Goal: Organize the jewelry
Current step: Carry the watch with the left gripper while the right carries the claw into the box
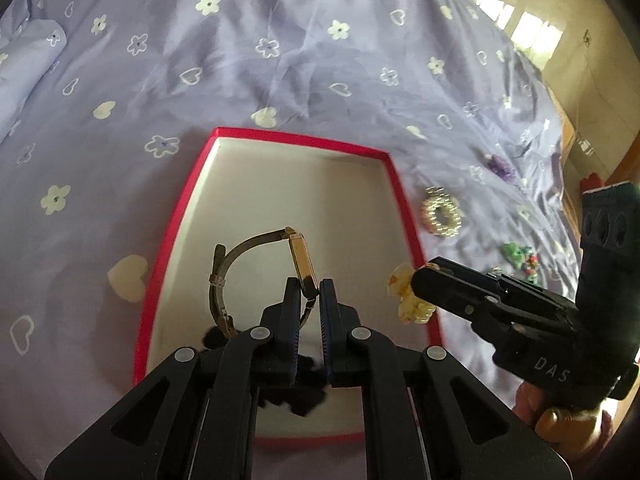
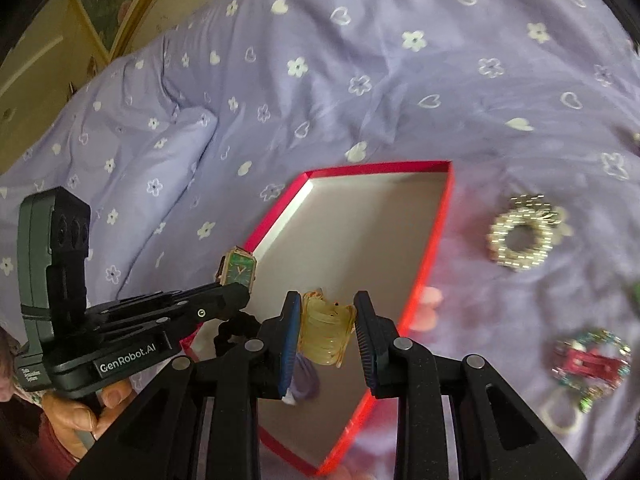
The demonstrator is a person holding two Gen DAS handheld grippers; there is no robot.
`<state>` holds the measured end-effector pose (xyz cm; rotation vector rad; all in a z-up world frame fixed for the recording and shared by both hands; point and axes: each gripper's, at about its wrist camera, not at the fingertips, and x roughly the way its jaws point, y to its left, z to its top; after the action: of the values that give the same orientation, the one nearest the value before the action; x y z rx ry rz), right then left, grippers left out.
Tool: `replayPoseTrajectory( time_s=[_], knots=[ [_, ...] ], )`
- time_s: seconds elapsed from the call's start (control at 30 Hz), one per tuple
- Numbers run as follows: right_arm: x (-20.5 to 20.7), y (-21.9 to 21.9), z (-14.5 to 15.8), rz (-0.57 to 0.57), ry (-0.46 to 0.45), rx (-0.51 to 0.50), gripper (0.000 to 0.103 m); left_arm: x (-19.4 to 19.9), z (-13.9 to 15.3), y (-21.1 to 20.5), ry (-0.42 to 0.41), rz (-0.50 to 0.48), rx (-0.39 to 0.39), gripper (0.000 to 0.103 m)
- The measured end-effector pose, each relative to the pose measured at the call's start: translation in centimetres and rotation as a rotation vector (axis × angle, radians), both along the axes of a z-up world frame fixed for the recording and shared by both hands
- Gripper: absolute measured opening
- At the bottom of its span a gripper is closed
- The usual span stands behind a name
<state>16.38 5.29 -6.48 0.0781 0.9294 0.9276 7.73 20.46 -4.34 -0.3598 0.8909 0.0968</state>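
Observation:
A red-rimmed box (image 1: 404, 200) with a white floor lies on the lilac bed; it also shows in the right wrist view (image 2: 436, 232). My left gripper (image 1: 309, 292) is shut on a gold watch (image 1: 300, 256) with a green face (image 2: 239, 270), held just above the box floor. My right gripper (image 2: 328, 308) holds a translucent yellow hair claw (image 2: 326, 330) between its pads over the box's near right part; the claw (image 1: 408, 300) shows at the box's right rim in the left view. A black scrunchie (image 1: 294, 396) lies in the box under the left gripper.
On the bedspread right of the box lie a pearl-bead scrunchie (image 2: 520, 238), a red and multicoloured beaded piece (image 2: 588, 364), a purple ornament (image 1: 500, 166) and green beads (image 1: 518, 254). A pillow (image 2: 152, 168) lies to the left. The bed's edge and wooden furniture are at far right.

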Motion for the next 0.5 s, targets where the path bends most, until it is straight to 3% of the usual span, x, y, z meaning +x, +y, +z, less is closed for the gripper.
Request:
replayPoseTrajectory(
  time_s=[0.5],
  knots=[
    [0.9, 3.7, -3.1, 0.067, 0.002, -0.096, 0.026, 2.4, -4.4, 1.6, 0.109, -0.01, 0.018, 0.008]
  ],
)
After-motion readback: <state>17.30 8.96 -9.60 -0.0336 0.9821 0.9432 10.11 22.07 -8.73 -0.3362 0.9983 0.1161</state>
